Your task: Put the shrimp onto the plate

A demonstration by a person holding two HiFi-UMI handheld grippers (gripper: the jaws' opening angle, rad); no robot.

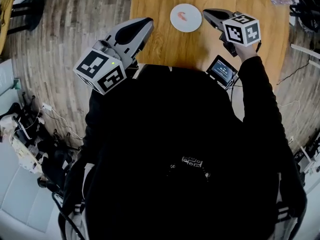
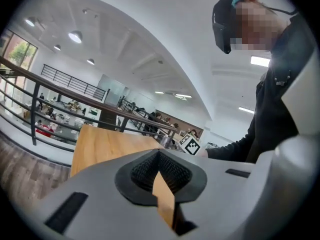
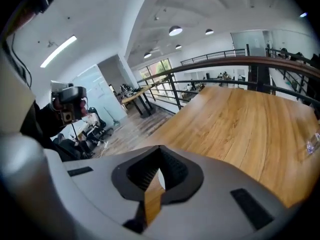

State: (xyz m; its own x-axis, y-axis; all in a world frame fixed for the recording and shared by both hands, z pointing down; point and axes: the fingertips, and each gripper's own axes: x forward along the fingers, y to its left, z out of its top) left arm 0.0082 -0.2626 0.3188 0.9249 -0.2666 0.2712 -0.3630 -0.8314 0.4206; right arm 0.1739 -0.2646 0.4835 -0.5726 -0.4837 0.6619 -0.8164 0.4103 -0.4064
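Note:
A small orange-pink shrimp (image 1: pixel 182 16) lies on the round white plate (image 1: pixel 192 24), which sits on the wooden table (image 1: pixel 160 44) in the head view. My left gripper (image 1: pixel 148 22) is held up at the plate's left, above the table's left edge. Its jaws are shut with nothing in them (image 2: pixel 159 159). My right gripper (image 1: pixel 206 14) hovers just right of the plate, also shut and empty (image 3: pixel 159 158). Neither gripper view shows the plate or the shrimp. Both look out level over the table top.
A small device with a lit screen (image 1: pixel 222 70) sits at the table's near edge, under the right arm. A clear plastic bottle (image 1: pixel 281 0) lies at the far right of the table. Cables and clutter (image 1: pixel 30 129) lie on the wooden floor to the left.

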